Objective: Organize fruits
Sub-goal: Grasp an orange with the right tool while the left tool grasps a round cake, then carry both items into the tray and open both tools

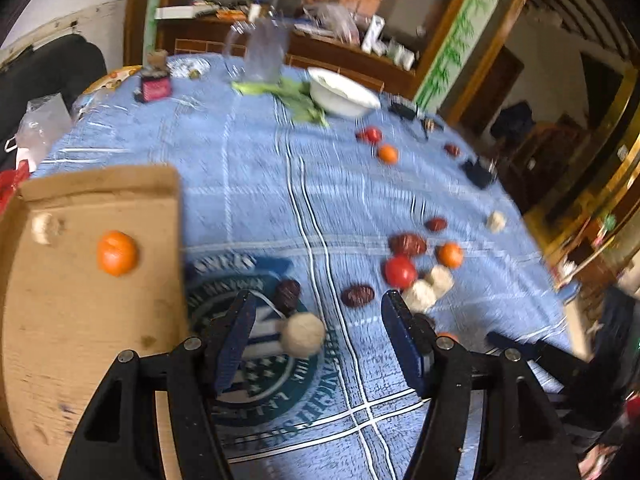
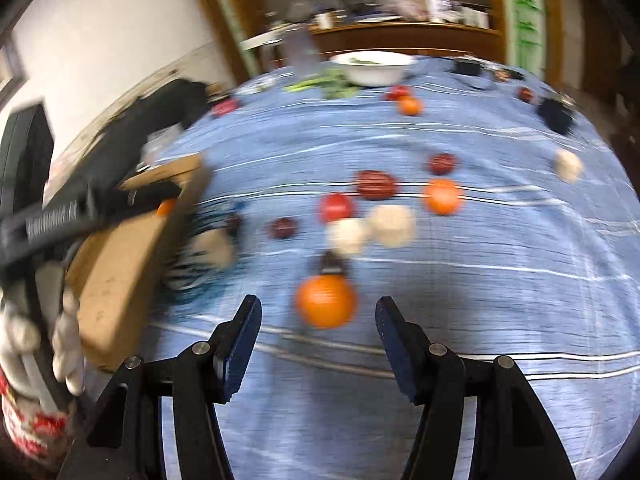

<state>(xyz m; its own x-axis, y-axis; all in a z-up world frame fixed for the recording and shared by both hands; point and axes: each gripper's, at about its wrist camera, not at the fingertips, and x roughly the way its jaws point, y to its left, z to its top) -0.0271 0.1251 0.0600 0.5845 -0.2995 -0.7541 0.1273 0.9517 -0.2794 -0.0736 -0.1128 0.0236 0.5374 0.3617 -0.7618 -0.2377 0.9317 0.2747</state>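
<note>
Fruits lie scattered on a blue checked tablecloth [image 1: 256, 184]. A cardboard box [image 1: 80, 304] at the left holds an orange [image 1: 117, 253] and a pale round fruit [image 1: 45, 228]. My left gripper [image 1: 316, 312] is open above a pale round fruit [image 1: 303, 334] near a dark date [image 1: 287, 293]. To its right lie a tomato [image 1: 400, 272], dates, pale fruits and an orange [image 1: 449, 254]. My right gripper [image 2: 318, 316] is open, with an orange [image 2: 326, 301] just ahead between its fingers. The box [image 2: 120, 264] shows at the left there. Both views are blurred.
A white bowl [image 1: 344, 92], green leaves [image 1: 296, 96], a clear jug [image 1: 264, 54] and a pink jar [image 1: 154, 86] stand at the table's far side. Another tomato [image 1: 373, 134] and orange [image 1: 387, 154] lie far right. A cluttered wooden sideboard [image 1: 304, 40] stands behind.
</note>
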